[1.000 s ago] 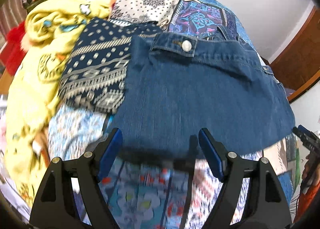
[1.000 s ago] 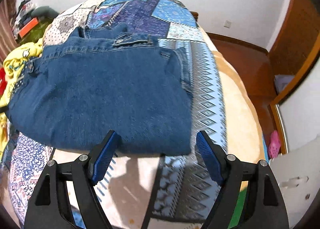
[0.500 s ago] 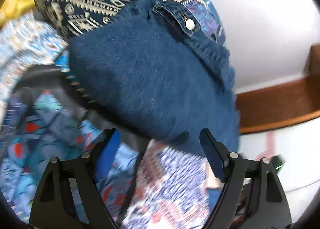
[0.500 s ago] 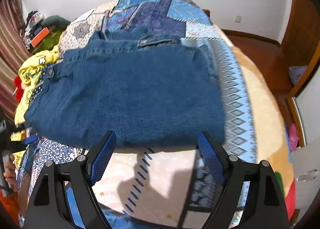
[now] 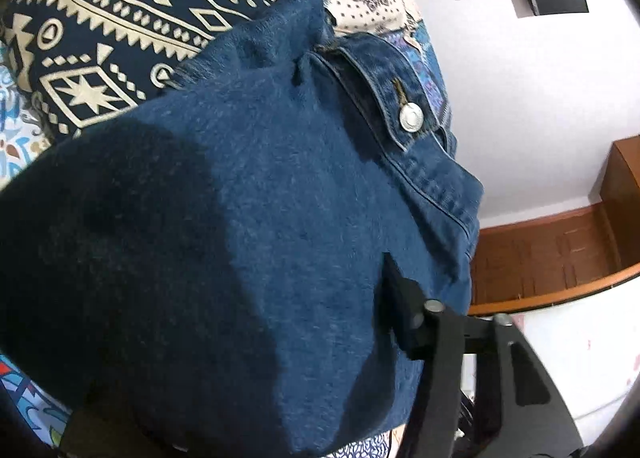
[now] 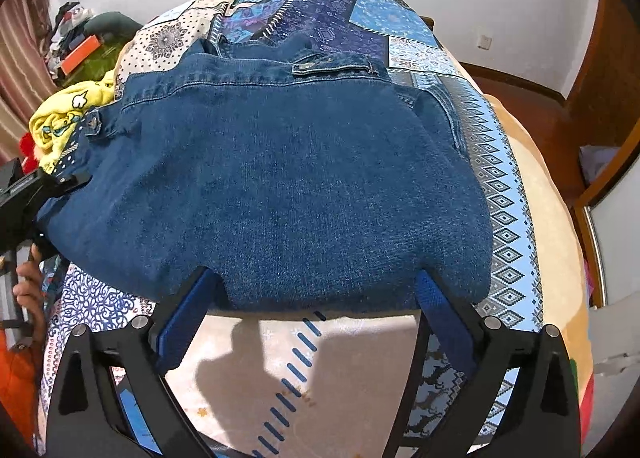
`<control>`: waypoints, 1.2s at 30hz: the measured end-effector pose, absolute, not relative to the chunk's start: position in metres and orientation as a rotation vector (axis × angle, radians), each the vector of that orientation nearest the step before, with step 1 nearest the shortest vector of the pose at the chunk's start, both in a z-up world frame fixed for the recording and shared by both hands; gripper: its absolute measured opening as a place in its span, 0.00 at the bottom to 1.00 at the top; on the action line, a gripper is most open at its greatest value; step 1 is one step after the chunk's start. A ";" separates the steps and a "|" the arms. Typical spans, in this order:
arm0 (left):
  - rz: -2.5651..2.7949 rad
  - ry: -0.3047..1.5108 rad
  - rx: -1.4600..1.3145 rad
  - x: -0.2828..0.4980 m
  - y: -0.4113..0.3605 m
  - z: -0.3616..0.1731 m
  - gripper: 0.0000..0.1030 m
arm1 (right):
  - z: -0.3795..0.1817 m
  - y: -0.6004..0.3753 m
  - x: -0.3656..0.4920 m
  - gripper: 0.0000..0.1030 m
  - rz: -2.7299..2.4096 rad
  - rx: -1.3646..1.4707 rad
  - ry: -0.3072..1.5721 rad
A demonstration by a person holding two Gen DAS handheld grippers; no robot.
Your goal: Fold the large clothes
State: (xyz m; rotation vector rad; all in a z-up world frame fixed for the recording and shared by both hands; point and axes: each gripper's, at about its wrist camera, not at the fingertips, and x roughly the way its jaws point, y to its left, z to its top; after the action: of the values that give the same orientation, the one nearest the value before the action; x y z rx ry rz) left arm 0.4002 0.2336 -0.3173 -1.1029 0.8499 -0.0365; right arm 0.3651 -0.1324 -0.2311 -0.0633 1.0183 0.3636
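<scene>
Denim jacket [image 6: 272, 178] folded flat on your patchwork bed [image 6: 516, 194].
Your right claw [image 6: 316, 298], lower centre of the right wrist view, stands spread wide with both blue pads at the jacket's near hem, gripping nothing. Your left claw [image 5: 248, 370] presses into the denim at the jacket's left edge; only one finger [image 5: 404, 314] shows, lower right, so you cannot tell its state. A yellow garment [image 6: 68, 114] lies at upper left.

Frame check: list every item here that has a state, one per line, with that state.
denim jacket: folded, flat on the bed, left edge lifted.
metal snap button: unfastened, showing on its tab.
left tool: at the jacket's left edge; grip unclear.
right tool: open, straddling the near hem.
yellow garment: crumpled, unfolded.
</scene>
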 end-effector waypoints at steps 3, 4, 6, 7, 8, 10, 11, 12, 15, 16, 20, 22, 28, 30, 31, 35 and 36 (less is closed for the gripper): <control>-0.033 0.839 -1.099 0.397 0.239 -0.313 0.32 | -0.225 -0.135 0.363 0.96 0.363 -0.037 1.029; -0.060 0.823 -1.081 0.392 0.244 -0.305 0.30 | -0.221 -0.136 0.361 0.96 0.362 -0.032 1.025; -0.089 0.800 -1.020 0.388 0.242 -0.288 0.27 | -0.214 -0.136 0.357 0.96 0.360 -0.036 1.012; -0.095 0.795 -0.994 0.387 0.240 -0.280 0.26 | -0.209 -0.135 0.355 0.96 0.357 -0.047 1.002; -0.102 0.784 -0.955 0.385 0.237 -0.268 0.24 | -0.205 -0.133 0.353 0.96 0.357 -0.065 0.993; -0.113 0.745 -0.884 0.381 0.231 -0.240 0.24 | -0.199 -0.127 0.350 0.96 0.359 -0.094 0.979; -0.116 0.723 -0.860 0.378 0.229 -0.229 0.24 | -0.194 -0.123 0.348 0.96 0.363 -0.106 0.970; -0.117 0.698 -0.836 0.374 0.228 -0.217 0.24 | -0.191 -0.120 0.348 0.96 0.368 -0.110 0.965; -0.102 0.618 -0.763 0.355 0.228 -0.181 0.24 | -0.180 -0.103 0.345 0.96 0.398 -0.127 0.942; -0.097 0.594 -0.748 0.346 0.231 -0.172 0.24 | -0.177 -0.095 0.344 0.96 0.415 -0.134 0.933; -0.049 0.547 -0.670 0.316 0.243 -0.148 0.24 | -0.171 -0.054 0.342 0.96 0.498 -0.152 0.917; -0.023 0.541 -0.626 0.306 0.246 -0.142 0.24 | -0.173 -0.032 0.342 0.96 0.541 -0.167 0.919; 0.042 0.597 -0.571 0.306 0.253 -0.158 0.24 | -0.204 0.035 0.347 0.96 0.675 -0.241 0.989; 0.056 0.610 -0.581 0.309 0.256 -0.165 0.24 | -0.220 0.049 0.348 0.95 0.701 -0.271 1.039; 0.056 0.617 -0.583 0.306 0.255 -0.168 0.24 | -0.231 0.054 0.349 0.95 0.709 -0.286 1.069; 0.075 0.636 -0.532 0.310 0.243 -0.169 0.24 | -0.251 0.049 0.358 0.98 0.722 -0.237 1.117; 0.072 0.630 -0.518 0.312 0.238 -0.164 0.24 | -0.250 0.046 0.360 0.98 0.732 -0.227 1.122</control>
State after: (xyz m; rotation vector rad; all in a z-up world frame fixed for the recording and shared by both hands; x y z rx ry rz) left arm 0.3120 0.2383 -0.1643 -0.5184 0.6301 0.0716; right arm 0.3600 0.0461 -0.2498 -0.2269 1.1219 0.7319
